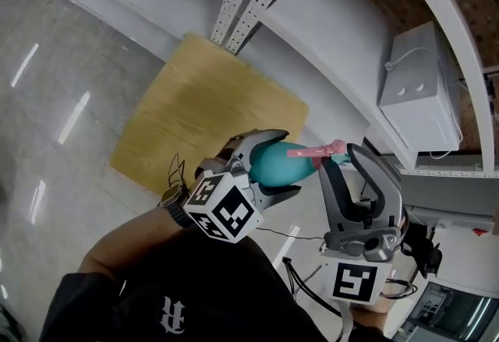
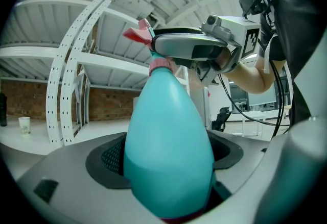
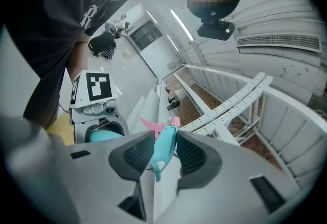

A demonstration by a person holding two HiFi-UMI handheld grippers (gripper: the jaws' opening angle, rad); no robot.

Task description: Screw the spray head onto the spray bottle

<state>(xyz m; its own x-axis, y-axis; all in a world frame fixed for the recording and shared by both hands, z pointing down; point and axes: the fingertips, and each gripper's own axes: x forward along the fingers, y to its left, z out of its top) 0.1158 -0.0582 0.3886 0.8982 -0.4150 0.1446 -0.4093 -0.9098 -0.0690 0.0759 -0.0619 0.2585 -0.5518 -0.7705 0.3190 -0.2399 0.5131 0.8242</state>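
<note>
Left hand-held gripper (image 1: 273, 169) and right hand-held gripper (image 1: 343, 157) meet mid-air; open floor (image 1: 54, 99) left, shelf (image 1: 312, 13) edge ahead. Left gripper view: jaws clamp spray bottle (image 2: 168, 151). Right gripper view: half-closed jaws pinch spray head (image 3: 164, 149) at the bottle's neck.

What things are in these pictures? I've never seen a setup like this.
spray bottle: one, teal, in the left tongs
spray head: one, teal and pink, at the bottle's neck
board: one, yellowish, flat on the floor
shelving: one, white, beyond the board
box: one, white, right of the shelving
forearm: one, bare, lower left
left tongs: one, grey, shut on the spray bottle
right tongs: one, grey, shut on the spray head
</note>
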